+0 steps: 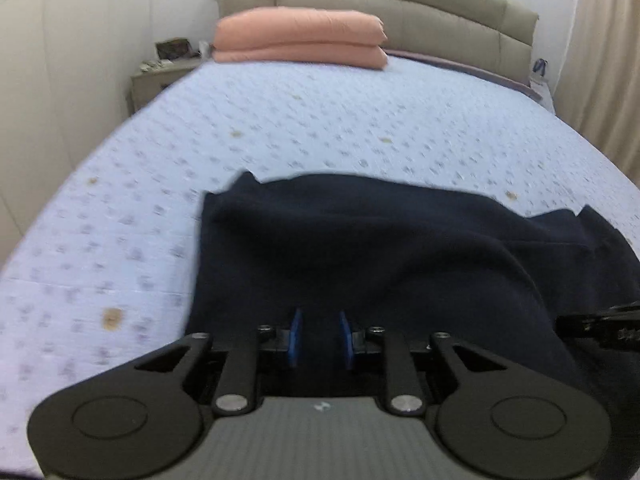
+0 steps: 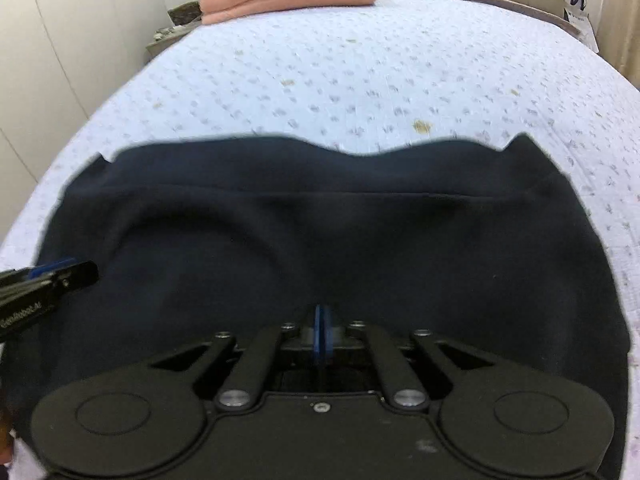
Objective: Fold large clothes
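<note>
A wide bed covered in a pale blue quilted bedspread (image 1: 320, 120) with a small scattered floral print fills both views; a few brownish spots mark its stitched, softly dimpled surface. At the far end a padded beige headboard (image 1: 440, 8) in smooth upholstered panels stands against the wall. Two plump salmon-pink folded blankets (image 1: 300, 38) are stacked at the head of the bed, rounded at their edges. White cupboard doors (image 1: 60, 40) line the left wall, and a low bedside cabinet (image 1: 148, 80) carrying small blurred items stands beside the bed near the pink stack. A cream curtain (image 1: 600, 60) hangs on the right.

The large dark navy knitted garment (image 2: 320, 220) lies spread on the near part of the bed, its matte, fleece-like cloth gently rumpled, with a straight seam running across it and two small pointed corners at its far edge. It reaches under both tools.

The left tool (image 1: 320, 338), black with blue pads (image 1: 295, 336), stands released: its pads are apart with only dark cloth seen below the gap. The right tool (image 2: 322, 334) is clenched, its blue pads nearly touching; whether cloth is pinched between them I cannot tell. Each tool's tip shows at the edge of the other's view, over the garment.
</note>
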A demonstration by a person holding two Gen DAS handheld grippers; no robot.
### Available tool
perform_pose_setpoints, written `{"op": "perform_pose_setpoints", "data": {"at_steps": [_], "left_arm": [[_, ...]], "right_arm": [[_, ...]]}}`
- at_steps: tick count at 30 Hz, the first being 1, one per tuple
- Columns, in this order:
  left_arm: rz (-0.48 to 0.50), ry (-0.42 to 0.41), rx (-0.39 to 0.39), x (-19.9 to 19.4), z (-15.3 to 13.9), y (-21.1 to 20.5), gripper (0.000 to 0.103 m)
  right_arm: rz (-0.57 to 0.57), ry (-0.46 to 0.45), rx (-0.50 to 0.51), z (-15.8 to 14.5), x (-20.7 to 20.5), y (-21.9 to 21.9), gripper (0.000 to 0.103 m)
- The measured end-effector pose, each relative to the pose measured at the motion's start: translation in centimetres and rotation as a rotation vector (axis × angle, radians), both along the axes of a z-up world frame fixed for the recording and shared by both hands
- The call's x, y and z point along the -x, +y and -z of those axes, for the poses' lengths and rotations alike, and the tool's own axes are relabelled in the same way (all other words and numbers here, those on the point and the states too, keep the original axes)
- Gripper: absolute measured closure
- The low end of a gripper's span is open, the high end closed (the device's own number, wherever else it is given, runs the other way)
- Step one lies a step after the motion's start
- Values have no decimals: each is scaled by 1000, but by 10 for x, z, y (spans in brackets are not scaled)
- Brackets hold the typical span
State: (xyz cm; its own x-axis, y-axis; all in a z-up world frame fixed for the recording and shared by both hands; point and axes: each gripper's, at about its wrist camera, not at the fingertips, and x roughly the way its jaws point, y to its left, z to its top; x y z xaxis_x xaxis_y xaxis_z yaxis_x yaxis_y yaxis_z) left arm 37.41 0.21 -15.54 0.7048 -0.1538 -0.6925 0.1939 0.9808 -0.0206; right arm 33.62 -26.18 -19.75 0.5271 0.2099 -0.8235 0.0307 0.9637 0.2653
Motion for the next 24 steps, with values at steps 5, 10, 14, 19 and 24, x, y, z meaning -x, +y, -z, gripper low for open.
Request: {"op": "perform_pose_setpoints", "data": {"at_steps": [5, 10, 14, 19, 24], "left_arm": [[-101, 14, -37, 31, -18, 32, 69], [-187, 59, -62, 48, -12, 63, 65], [-243, 91, -24, 46, -9, 84, 50], [-147, 162, 79, 26, -8, 95, 40], [-73, 198, 186, 9, 17, 105, 32]], "right_arm": [[-119, -75, 7, -31, 36, 30, 89], [-191, -68, 137, 1, 46, 60, 89], [-272, -125, 254, 4, 46, 73, 86], [-197, -69, 71, 5, 35, 46, 86], [-172, -57, 10, 3, 40, 44, 86]]}}
